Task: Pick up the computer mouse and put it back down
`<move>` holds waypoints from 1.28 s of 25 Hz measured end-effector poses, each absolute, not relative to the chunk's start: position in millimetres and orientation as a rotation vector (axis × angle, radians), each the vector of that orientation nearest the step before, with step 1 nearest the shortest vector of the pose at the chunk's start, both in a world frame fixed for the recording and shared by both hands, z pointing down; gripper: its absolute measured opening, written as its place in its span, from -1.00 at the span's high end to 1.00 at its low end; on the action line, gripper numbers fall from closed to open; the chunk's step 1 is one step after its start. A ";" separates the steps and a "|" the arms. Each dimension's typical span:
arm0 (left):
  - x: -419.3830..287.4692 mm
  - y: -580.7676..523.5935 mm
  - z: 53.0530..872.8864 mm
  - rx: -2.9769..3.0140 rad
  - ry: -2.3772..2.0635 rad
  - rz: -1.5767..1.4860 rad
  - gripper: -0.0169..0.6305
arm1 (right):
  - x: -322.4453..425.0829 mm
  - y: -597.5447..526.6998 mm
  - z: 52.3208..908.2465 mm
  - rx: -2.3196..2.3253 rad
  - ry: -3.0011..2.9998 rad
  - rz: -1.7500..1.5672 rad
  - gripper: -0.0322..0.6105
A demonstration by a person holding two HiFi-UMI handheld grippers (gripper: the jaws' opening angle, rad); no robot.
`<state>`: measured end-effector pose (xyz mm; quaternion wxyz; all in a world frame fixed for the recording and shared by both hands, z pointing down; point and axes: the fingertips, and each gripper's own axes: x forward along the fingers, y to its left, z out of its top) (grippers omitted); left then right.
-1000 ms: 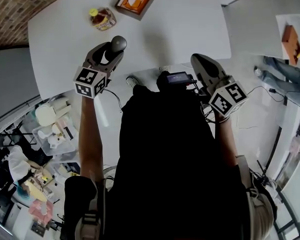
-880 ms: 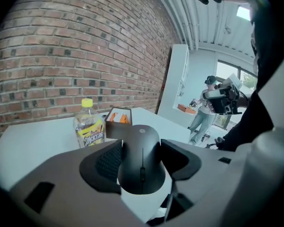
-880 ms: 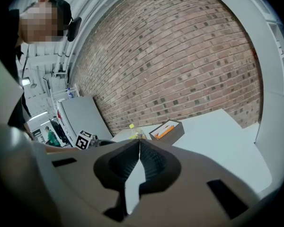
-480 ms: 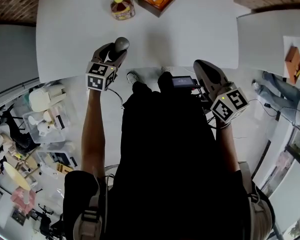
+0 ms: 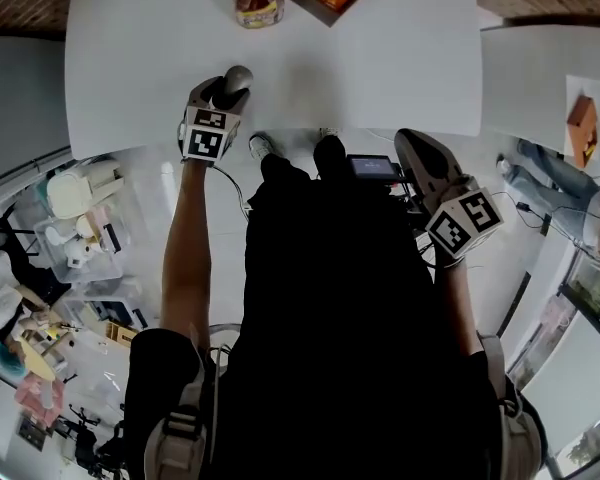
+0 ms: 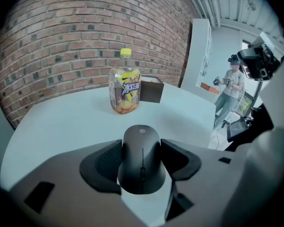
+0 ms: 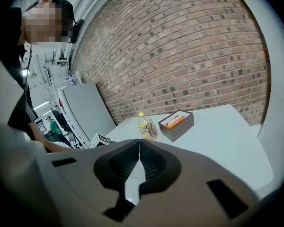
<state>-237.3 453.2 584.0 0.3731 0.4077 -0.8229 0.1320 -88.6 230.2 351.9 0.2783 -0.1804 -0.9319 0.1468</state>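
The mouse (image 6: pixel 141 160) is held in the left gripper (image 5: pixel 228 90), clamped by its two flanks between the dark pads. The jaws stand fairly wide because the body fills the gap. Its nose is pointed away from the person, toward the bottle (image 6: pixel 124 86) and the box (image 6: pixel 150 90), which are set well apart from it at the far side of the table (image 5: pixel 380 58). The mouse is placed over the near part of the table, close to the edge. Whether its underside already rests on the surface cannot be told from any view. The right gripper (image 7: pixel 138 162) is kept off to the side, past the table edge, with its jaws pressed together and nothing between them.

The step in hand is judged to be the set-down. It is done well if the mouse is brought down level, so that its whole base meets the table at once and not the nose or tail first. The gripper is seen to be tipped downward, so some levelling is likely needed before contact. The jaws should be parted only once the base is felt to be seated. Released early, the mouse would drop, and so near the edge it could slide off. After release, the gripper is best drawn straight up and back, so the pads are not dragged along the flanks and the mouse is not pulled toward the edge.
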 end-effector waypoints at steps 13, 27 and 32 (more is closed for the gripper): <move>-245.7 461.7 619.6 0.964 -2.056 0.370 0.11 | -85.5 241.4 355.0 -0.407 -2.486 0.391 0.85; -250.2 467.6 622.4 0.948 -2.083 0.391 0.10 | -83.6 244.5 354.5 -0.374 -2.494 0.396 0.85; -245.0 468.3 615.1 0.948 -2.094 0.393 0.10 | -82.1 242.0 354.5 -0.383 -2.505 0.409 0.85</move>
